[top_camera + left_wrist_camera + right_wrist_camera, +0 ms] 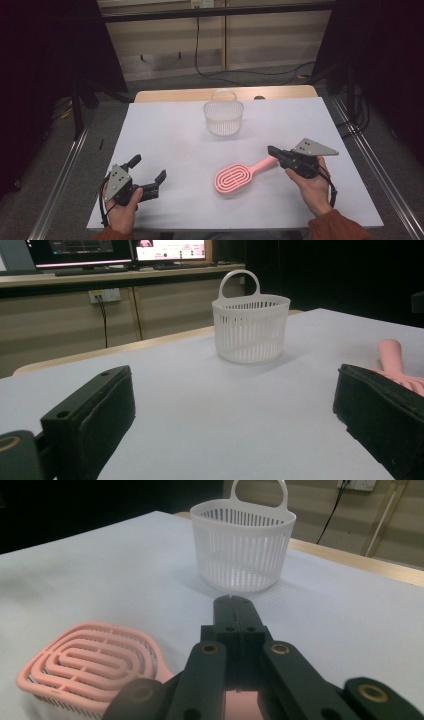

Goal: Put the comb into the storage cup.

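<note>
A pink hairbrush (pixel 234 179) lies flat on the white table (pixel 175 145), head toward me and handle pointing right and away. My right gripper (pixel 273 149) sits over the end of the handle. In the right gripper view its jaws (pixel 233 602) stand pressed together, with a strip of pink handle (pixel 241 701) showing beneath the linkage and the brush head (pixel 92 662) at lower left. My left gripper (pixel 148 167) rests at the front left, open, with nothing between its pads (pixel 95 410). A white slotted basket (pixel 223 117) with a loop handle stands upright at the table's far middle.
The wooden table edge (pixel 200 94) shows beyond the white cover. Metal rails (pixel 65 170) run along both sides of the table. Cables (pixel 240 75) trail over the floor behind. In the left gripper view the basket (pixel 250 327) stands ahead and the handle tip (pixel 392 352) at right.
</note>
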Motion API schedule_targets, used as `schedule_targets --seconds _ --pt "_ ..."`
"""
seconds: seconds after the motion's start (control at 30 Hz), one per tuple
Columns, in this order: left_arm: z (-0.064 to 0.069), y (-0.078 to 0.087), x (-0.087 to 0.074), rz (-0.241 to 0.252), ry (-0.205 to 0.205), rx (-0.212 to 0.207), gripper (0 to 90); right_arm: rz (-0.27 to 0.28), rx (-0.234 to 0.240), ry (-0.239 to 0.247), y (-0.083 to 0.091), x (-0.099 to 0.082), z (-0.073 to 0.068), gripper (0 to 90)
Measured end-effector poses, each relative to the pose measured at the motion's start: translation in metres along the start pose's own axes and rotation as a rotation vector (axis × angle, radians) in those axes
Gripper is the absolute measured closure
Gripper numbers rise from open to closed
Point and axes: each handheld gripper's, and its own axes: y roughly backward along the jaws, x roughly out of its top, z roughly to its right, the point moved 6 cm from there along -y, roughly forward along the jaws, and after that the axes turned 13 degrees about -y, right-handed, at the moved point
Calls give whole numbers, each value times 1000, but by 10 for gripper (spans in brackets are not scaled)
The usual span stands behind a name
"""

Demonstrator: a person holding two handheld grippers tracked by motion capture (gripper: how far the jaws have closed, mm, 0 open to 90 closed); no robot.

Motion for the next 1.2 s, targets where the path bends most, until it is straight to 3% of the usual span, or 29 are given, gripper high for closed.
schedule_targets --seconds 0.33,0.77,0.97,1.2 --pt "0 0 0 0 0 0 33 -206 -45 -55 -15 4 18 900" --pt "0 0 0 -3 -12 -4 33 -383 -62 -107 -31 7 33 900" --pt "3 -1 0 -8 -25 -8 33 -442 -100 -41 -40 6 38 900" --pt "2 -1 0 -7 -20 -8 33 -504 -84 -36 -47 0 41 900"
